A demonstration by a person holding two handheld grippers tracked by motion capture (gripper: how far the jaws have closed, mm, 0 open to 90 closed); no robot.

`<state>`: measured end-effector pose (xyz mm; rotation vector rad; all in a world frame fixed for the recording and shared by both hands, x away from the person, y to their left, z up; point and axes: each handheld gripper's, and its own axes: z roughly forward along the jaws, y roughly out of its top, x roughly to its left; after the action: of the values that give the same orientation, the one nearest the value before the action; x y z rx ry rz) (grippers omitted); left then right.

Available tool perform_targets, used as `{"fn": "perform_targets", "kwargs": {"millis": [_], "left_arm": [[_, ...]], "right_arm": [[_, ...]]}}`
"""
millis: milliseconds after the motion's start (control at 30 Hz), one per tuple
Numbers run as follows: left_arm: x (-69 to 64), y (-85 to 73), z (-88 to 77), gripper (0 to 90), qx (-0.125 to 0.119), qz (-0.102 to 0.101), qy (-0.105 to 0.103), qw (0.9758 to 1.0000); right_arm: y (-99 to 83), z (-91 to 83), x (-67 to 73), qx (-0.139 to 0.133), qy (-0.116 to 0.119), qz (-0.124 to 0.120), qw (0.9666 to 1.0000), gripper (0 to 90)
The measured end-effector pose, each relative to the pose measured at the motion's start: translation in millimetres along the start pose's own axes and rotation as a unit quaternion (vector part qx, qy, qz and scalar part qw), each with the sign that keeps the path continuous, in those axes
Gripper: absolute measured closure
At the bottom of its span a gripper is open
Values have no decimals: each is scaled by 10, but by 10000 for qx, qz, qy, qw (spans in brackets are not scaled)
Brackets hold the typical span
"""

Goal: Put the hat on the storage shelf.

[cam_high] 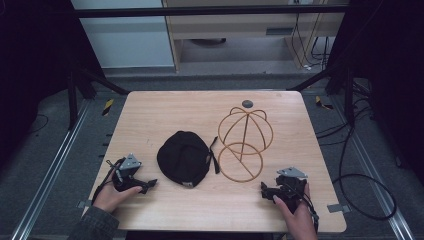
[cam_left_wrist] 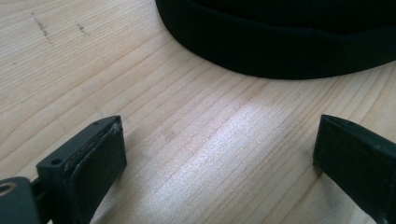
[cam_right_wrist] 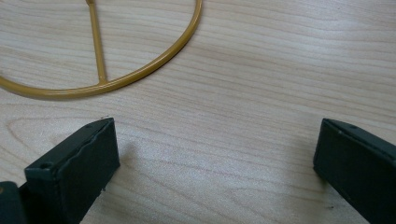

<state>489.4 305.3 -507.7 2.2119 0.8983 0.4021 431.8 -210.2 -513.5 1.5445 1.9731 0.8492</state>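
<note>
- High view: black cap (cam_high: 183, 158) lying flat near middle of worktop (cam_high: 165, 107), just beside gold wire hat stand (cam_high: 244, 141), which sits toward the right edge. Left tongs (cam_high: 148, 184) resting near the front-left corner, tips aimed at cap, short of it. Right tongs (cam_high: 263, 189) near the front-right corner, close to the stand's base ring, not touching.
- Left gripper view: left tongs (cam_left_wrist: 219, 154) spread wide, bare wood between the jaws, nothing gripped. Cap's (cam_left_wrist: 285, 37) rim straight ahead, apart from both pads.
- Right gripper view: right tongs (cam_right_wrist: 217, 154) likewise spread wide, empty. Stand's base ring (cam_right_wrist: 112, 77) ahead and to the left.
- Judgement on step: likely cap onto stand. Best to slide one left pad low under the cap's rim, pinch rim fabric only, lift level. Steady the stand with the right tongs at the base ring to stop tipping.
</note>
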Motion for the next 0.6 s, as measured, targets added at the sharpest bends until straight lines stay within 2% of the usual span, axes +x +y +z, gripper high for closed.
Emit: {"fn": "perform_targets", "kwargs": {"millis": [233, 333, 367, 567, 600], "left_arm": [[-11, 3, -7, 10, 45, 19, -23, 10000], [-21, 13, -21, 34, 103, 48, -57, 9999], [-44, 24, -40, 51, 79, 15, -179, 9998], [-139, 62, -116, 50, -92, 35, -358, 9993], [-177, 83, -140, 52, -129, 76, -472, 9988]], "right_arm": [[-1, -1, -2, 2, 9, -15, 10000, 4], [-1, -1, -2, 1, 10, -13, 10000, 3], [-1, -1, -3, 0, 17, -17, 10000, 4], [-1, -2, -2, 3, 16, -13, 10000, 3], [-1, -2, -2, 4, 16, -14, 10000, 4]]}}
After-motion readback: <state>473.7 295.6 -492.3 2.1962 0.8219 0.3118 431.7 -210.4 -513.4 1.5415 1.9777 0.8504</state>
